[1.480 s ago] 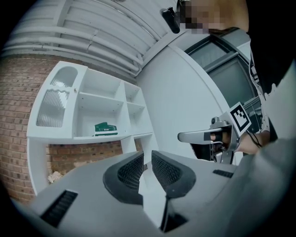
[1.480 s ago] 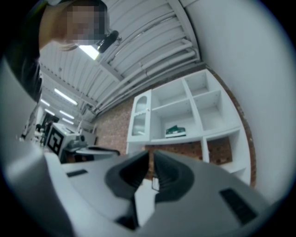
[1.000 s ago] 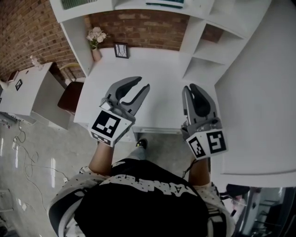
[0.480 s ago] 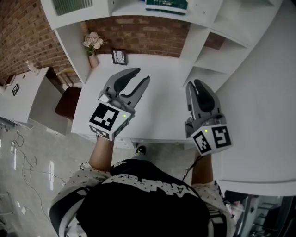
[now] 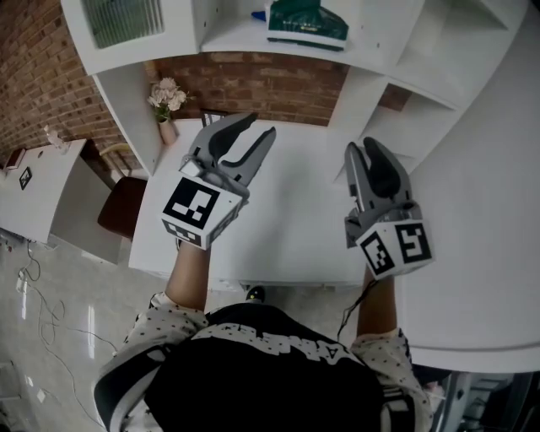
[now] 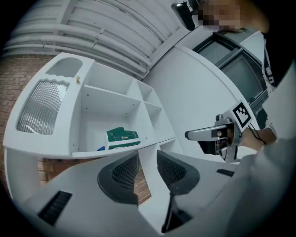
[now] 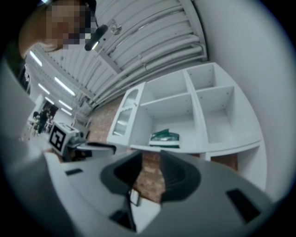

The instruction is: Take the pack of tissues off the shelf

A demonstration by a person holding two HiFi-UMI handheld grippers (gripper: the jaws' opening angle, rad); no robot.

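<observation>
Pack of tissues on shelf, up ahead of left claw, right claw; both apart, empty, just been opening; likely light, soft, slick; pinch across width.

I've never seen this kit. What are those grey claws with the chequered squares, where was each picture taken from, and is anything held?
No robot here: a person holds a tool in each hand, the left hand-held gripper and the right hand-held gripper. The marker cubes are part of them. One picture comes from a camera on the person's head, looking down; the other two from cameras riding on the hand-held grippers, looking along their jaws. Below is a white desk with a vase of flowers. Above, on the white shelf, lies the green pack of tissues. Both pairs of jaws have just been opening with nothing between them, so nothing is held.
</observation>
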